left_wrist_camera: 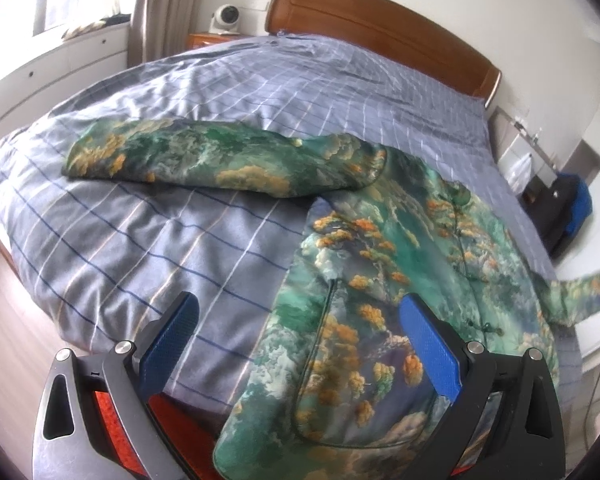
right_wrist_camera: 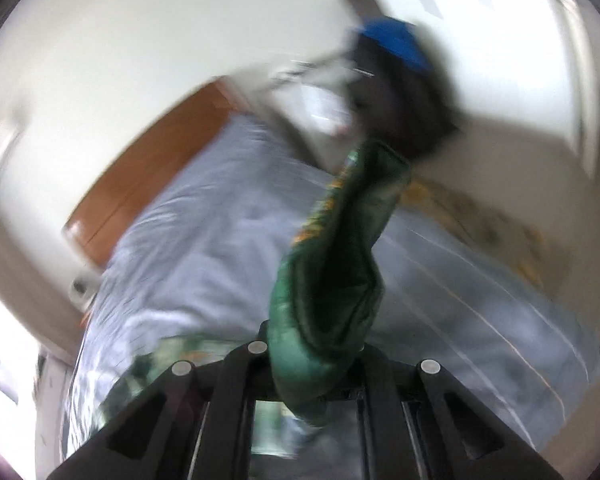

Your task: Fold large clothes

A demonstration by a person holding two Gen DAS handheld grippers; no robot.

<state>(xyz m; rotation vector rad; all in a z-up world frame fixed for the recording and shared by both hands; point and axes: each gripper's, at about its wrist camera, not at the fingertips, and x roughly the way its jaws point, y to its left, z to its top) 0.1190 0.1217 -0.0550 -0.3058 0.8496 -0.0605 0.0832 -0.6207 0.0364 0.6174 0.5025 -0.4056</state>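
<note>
A large green jacket with orange and white landscape print lies spread on the bed. Its left sleeve stretches out to the left. Its right sleeve is lifted off the bed at the right edge. My left gripper is open with blue pads, just above the jacket's lower hem, holding nothing. In the blurred right wrist view my right gripper is shut on the jacket's sleeve, which stands up from the jaws; the fingertips are hidden by cloth.
The bed has a blue checked cover and a wooden headboard. A bedside cabinet with a white fan stands at the back left. A dark and blue bag sits beside the bed at the right.
</note>
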